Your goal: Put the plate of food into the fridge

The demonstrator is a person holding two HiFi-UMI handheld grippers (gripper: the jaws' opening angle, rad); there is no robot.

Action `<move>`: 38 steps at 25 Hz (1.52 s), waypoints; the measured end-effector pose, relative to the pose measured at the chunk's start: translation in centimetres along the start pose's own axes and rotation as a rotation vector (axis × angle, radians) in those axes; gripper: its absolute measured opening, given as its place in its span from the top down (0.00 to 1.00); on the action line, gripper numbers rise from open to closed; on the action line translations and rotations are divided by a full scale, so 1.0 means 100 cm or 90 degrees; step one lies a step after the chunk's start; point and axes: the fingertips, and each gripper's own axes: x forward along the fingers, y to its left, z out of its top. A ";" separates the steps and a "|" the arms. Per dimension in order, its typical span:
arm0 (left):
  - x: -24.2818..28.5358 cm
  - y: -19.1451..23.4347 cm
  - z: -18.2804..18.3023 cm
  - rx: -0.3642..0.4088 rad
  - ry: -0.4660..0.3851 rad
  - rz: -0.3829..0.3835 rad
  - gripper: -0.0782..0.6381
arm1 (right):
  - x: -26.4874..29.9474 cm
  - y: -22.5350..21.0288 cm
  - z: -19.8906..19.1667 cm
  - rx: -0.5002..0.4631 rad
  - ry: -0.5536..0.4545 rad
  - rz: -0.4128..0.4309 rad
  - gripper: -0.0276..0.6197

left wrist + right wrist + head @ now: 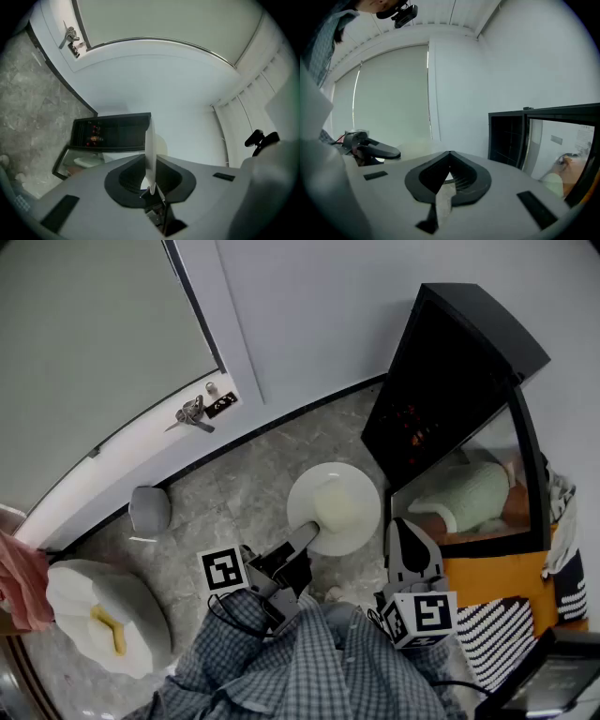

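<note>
The left tongs [150,161] are clenched on the rim of a white plate [361,486] that carries pale food [330,501], holding it above the grey stone floor [244,484]. The right tongs [450,153], just to their right, are pressed shut with nothing between them. Ahead and to the right of both stands a small black fridge [441,362], its glass door [487,442] swung open.

The floor [234,493] is grey marbled stone and meets a plain white wall [319,306] along a dark skirting strip [309,409]. At the upper left stands a white door [150,451] with a large frosted pane [84,343] and a metal handle [192,414]. A white flower-shaped cushion or stool [103,615] sits on the floor at the lower left.
</note>
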 end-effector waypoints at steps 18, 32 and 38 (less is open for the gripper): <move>0.002 0.000 -0.001 0.001 0.008 -0.002 0.84 | 0.001 -0.003 -0.001 -0.005 0.011 -0.017 0.95; 0.000 0.002 0.003 -0.004 0.007 -0.009 0.84 | 0.003 0.008 -0.017 0.469 0.007 0.094 0.94; 0.000 0.004 0.004 -0.008 0.011 -0.015 0.84 | 0.005 0.020 -0.025 0.586 0.026 0.147 0.81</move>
